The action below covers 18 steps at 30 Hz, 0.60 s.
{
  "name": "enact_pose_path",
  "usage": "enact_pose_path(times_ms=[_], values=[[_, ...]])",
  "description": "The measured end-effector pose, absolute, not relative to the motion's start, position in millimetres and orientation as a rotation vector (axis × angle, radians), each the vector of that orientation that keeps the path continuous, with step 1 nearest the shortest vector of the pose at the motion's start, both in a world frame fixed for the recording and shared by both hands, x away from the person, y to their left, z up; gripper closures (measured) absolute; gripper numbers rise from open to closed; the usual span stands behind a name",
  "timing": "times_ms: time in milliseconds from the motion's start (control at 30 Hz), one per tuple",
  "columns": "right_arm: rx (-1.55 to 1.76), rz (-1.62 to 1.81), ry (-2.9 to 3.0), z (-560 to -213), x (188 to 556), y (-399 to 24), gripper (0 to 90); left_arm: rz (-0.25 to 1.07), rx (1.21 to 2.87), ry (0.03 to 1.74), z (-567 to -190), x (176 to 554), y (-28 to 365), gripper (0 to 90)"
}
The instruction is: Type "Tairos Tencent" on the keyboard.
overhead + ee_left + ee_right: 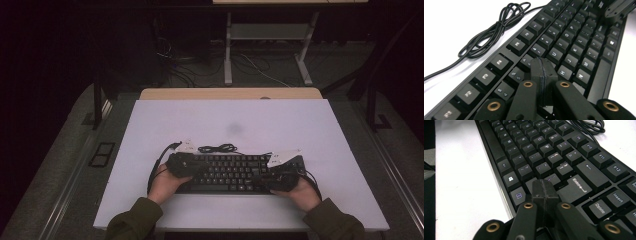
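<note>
We have a black keyboard (235, 173) lying near the front edge of the white table (230, 122), roughly centred left to right, with its coiled black cable (218, 148) resting on the table just beyond its far edge.

Our left gripper (184, 164) sits over the keyboard's left end. In the left gripper view its two jaws are pressed together, pad to pad, with nothing pinched between them; the joined fingertips (543, 71) hang over the middle of the key field, right by the G and H keys, and whether they touch a keycap we cannot tell. The keyboard (564, 47) runs away from them towards the far right of that view, the cable (495, 30) to its left.

Our right gripper (281, 172) sits over the keyboard's right end. Its jaws are likewise pressed together on nothing, and its fingertips (545, 192) stand over the near right part of the main keys, just beside the Enter key (579, 185) and close to the menu key (519, 195). Contact there is also unclear.
</note>
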State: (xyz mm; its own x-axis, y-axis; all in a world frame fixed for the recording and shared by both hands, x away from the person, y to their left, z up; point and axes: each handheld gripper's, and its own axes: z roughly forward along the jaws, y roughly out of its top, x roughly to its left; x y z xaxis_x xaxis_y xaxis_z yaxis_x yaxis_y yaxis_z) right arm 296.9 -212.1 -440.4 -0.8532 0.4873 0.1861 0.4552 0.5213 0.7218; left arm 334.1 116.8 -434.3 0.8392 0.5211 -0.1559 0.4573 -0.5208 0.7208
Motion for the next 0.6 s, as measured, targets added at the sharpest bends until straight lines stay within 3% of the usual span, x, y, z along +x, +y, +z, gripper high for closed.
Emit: enact_pose_path(times_ms=[433,600], values=[[0.837,1.266,2.707,-440,297,-212,89.3,0.097,2.161,0.711,-430,332,121,89.0],[0.837,1.266,2.707,-440,297,-212,89.2,0.094,2.12,0.721,-427,329,127,78.1]])
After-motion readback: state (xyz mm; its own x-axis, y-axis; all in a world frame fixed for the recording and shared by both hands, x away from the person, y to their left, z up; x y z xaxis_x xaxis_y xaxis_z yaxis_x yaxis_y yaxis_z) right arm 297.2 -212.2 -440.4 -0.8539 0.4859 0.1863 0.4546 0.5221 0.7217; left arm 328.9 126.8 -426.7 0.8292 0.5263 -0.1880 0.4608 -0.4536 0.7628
